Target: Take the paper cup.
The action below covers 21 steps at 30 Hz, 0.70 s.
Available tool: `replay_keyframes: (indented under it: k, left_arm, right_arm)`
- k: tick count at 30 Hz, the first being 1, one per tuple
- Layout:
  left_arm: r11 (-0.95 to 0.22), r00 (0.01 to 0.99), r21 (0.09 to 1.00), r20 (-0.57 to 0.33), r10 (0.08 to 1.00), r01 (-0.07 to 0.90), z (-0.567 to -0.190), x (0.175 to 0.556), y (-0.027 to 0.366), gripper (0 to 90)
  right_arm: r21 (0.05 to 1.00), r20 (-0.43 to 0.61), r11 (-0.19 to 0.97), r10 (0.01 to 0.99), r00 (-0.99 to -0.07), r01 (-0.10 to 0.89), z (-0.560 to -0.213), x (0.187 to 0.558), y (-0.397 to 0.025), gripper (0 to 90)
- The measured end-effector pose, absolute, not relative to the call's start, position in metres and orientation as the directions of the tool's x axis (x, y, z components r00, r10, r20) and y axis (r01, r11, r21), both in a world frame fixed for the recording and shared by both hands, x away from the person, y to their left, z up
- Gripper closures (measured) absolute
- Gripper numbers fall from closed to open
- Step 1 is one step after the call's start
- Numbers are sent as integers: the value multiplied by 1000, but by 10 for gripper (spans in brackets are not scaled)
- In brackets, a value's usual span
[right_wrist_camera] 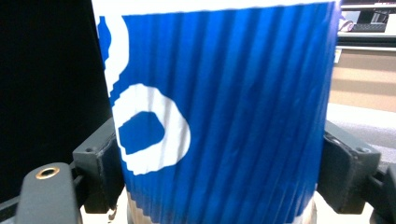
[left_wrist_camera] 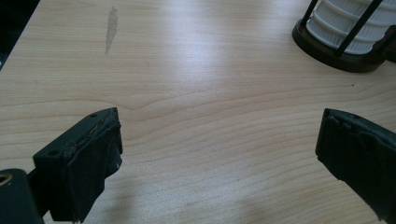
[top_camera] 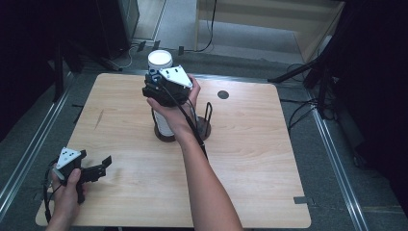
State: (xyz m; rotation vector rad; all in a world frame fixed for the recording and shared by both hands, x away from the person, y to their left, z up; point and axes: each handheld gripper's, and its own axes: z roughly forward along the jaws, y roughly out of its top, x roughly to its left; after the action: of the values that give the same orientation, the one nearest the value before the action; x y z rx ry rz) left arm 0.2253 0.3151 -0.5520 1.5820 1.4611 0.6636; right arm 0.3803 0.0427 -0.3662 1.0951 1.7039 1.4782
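Observation:
A blue ribbed paper cup (right_wrist_camera: 224,107) with white ring marks sits between the jaws of my right gripper (right_wrist_camera: 219,163), which is shut on it. From above, the cup (top_camera: 159,60) shows its white open top over a stack of white ribbed cups (top_camera: 162,126) in a dark holder (top_camera: 204,129) with black upright rods. My right gripper (top_camera: 153,81) holds the cup at the top of that stack. My left gripper (top_camera: 96,160) rests low at the table's front left, open, with bare wood between its jaws (left_wrist_camera: 219,154). The stack (left_wrist_camera: 348,23) and the holder (left_wrist_camera: 334,53) appear at the upper right there.
The wooden table (top_camera: 250,144) has a grey smear (top_camera: 99,119) on its left part and a round dark grommet (top_camera: 223,95) near the back edge. Dark stands and cables lie on the floor behind and to the right.

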Motion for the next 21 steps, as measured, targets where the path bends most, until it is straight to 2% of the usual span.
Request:
replay_keyframes:
  k: [21]
  left_arm:
    - [54, 172, 855, -164, 971, 515, -552, 226, 314, 11]
  right_arm:
    - [992, 71, -13, 884, -462, 129, -340, 374, 39, 184]
